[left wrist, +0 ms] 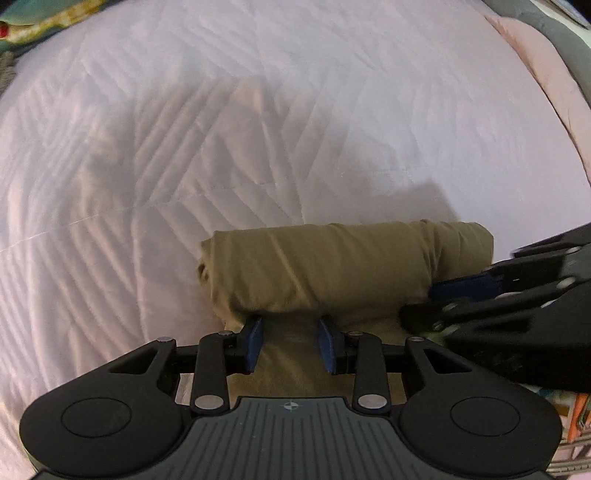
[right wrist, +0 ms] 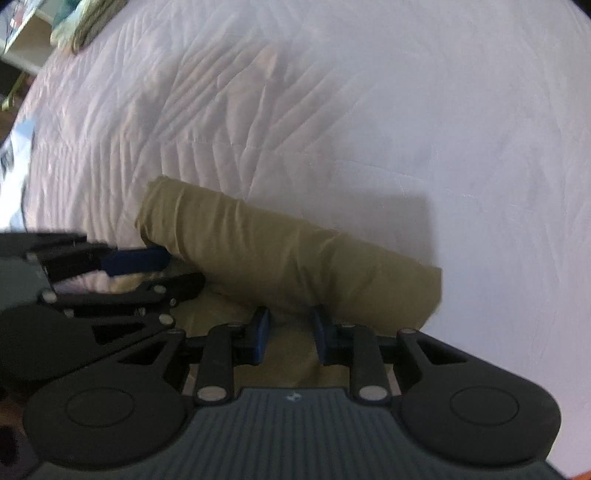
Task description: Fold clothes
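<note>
An olive-tan garment [left wrist: 332, 266] lies on the bed, its far part wound into a thick roll and a flat layer reaching back under both grippers. My left gripper [left wrist: 290, 323] is open, its blue pads against the near side of the roll towards the left end. My right gripper [right wrist: 290, 314] is open too, its pads touching the same roll [right wrist: 280, 258] near the middle-right. Each tool shows in the other's view: the right gripper [left wrist: 421, 302] comes in from the right, the left gripper [right wrist: 183, 269] from the left. Neither has fabric pinched between its pads.
A white quilted bedspread [left wrist: 258, 129] covers the bed all around the garment. A patterned cushion [left wrist: 44, 18] sits at the far left corner and a pink blanket [left wrist: 546, 74] along the far right edge. Furniture [right wrist: 22, 37] stands beyond the bed's left side.
</note>
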Demonstrator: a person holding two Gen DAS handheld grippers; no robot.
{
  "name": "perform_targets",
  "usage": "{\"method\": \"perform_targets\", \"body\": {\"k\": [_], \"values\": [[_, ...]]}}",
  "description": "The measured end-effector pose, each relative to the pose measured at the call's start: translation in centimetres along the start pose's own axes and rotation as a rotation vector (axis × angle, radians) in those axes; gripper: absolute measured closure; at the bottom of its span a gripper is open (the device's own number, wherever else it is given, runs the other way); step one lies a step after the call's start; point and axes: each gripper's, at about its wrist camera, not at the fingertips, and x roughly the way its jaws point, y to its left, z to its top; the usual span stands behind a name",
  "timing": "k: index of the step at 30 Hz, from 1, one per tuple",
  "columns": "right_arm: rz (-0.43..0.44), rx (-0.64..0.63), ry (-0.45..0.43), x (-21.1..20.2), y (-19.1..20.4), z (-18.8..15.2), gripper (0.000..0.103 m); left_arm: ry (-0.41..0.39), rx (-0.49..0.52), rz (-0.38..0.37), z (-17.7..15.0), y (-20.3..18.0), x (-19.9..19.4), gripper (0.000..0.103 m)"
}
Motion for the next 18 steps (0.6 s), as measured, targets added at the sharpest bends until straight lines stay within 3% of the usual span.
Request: {"method": "perform_targets", "body": {"k": [5, 9, 13, 18], "values": [[0.01, -0.023, 0.003, -1.9, 0.8, -2.0, 0.064, -0.004, -0.039, 0.014, -1.0, 0.3, -1.5, 0.067], [0.018, -0.04, 0.007, -3.3, 1.5, -3.5, 0.062, 0.005, -0.064, 0.025, -1.7, 0.6, -1.6, 0.066], [0.006, -0.032, 0.037, -1.1, 2.6, -4.2, 0.062, 0.02, -0.048, 0.052, -2.0, 0.7, -0.2, 0.063], [-0.039, -0.041, 0.064, 2.1, 2.7, -3.6, 0.061, 0.049, 0.006, 0.087, -2.2, 0.6, 2.9, 0.048]]}}
